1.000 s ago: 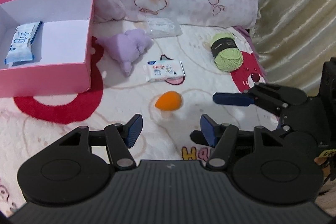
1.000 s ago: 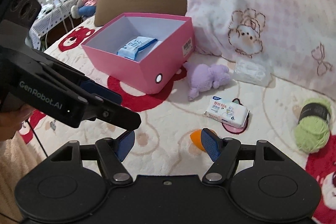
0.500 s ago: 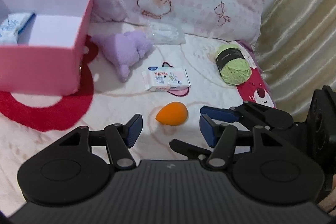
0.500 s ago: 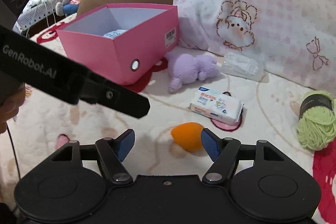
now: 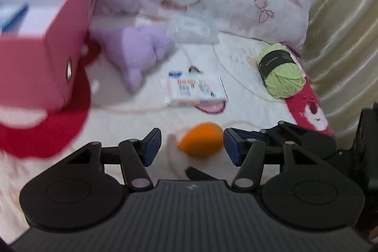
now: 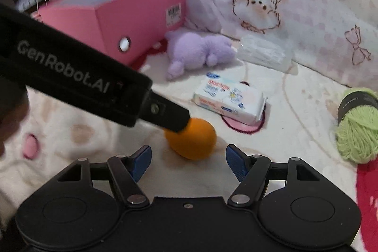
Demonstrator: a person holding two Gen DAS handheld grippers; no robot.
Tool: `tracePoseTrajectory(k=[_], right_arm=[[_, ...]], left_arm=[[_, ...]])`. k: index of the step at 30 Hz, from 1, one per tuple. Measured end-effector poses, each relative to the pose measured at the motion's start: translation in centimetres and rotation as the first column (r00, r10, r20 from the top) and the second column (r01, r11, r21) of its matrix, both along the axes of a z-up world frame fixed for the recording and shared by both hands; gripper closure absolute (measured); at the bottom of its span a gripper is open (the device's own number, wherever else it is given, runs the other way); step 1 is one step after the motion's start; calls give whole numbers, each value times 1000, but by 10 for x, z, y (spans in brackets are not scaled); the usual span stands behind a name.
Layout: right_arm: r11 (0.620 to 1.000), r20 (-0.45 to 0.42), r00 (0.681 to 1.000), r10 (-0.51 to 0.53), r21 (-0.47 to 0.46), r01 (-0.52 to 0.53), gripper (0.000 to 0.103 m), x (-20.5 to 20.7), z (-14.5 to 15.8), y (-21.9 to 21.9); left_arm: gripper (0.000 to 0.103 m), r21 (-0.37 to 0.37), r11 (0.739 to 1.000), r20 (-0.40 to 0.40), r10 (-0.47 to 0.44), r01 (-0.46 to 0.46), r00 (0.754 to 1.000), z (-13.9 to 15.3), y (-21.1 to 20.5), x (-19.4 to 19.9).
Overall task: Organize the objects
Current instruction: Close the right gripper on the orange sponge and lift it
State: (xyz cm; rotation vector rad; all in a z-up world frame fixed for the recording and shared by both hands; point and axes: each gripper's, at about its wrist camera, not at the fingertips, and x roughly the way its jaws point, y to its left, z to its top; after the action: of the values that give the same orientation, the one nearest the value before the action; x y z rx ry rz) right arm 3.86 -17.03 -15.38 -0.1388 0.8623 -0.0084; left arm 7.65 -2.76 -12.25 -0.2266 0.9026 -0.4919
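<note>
Change since earlier: both grippers are sinking toward the bed, and the sponge [image 6: 192,141] is looming larger; the box [image 6: 132,15] is sliding off to the upper left.
Left gripper [image 5: 191,145]: jaws are standing partly apart with the sponge [image 5: 200,142] lying between them, nearer the right pad; no pad is clearly pressing it, so it is gripping nothing.
Right gripper [image 6: 187,161]: jaws are standing wide and empty, just short of the sponge, which is resting on the blanket [image 6: 295,134].
Crowding: in the right view, a left finger is reaching over the sponge's near-left top, so both tools are aiming at one small thing.
Step in hand: seemingly picking up the sponge for the box; one gripper should be taking it while the other is backing off.
Doing it well: centring the egg shape between the pads, coming low, closing gently, since it looks soft and round and may squirt out sideways.
Neighbours: the wipes [image 6: 230,102] are lying just behind the sponge, apart from it; the plush [image 6: 198,52] is farther back near the box; the yarn [image 6: 356,126] is well off to the right.
Open room: bare blanket is lying left of the sponge toward the box, giving a clear path.
Edges: the box's near wall is standing tall, so the carry is needing to rise over its rim; the pillow [image 6: 295,4] is closing off the back.
</note>
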Motion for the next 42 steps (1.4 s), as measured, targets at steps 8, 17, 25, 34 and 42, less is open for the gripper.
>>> tracePoseTrajectory(k=[8,17,25,34,42], right_arm=[[1000,-1,1000,-12,10,12,30,5,-3,-3],[1000,29,1000,-10,-24,11,52,3,-6,7],[999,34,999,-39,6,39,53,4,-10,6],[998,41,997,-59,29,57,54,4,-10,6],[998,56,997,-56,20,55,54,2,-6,11]], left_arm=[[49,-34,999,-53,13,-14,999,-17,-10,3],[64,-124,991,-72,35,-44,997,-32,-1,3],[62,-117,992,-87,27,-37,996,-35,-1,5],[63,-118,993,-103,14,-26,995,-34,-2,3],[64,-128,992,-118,2,-17,993,-26,3,3]])
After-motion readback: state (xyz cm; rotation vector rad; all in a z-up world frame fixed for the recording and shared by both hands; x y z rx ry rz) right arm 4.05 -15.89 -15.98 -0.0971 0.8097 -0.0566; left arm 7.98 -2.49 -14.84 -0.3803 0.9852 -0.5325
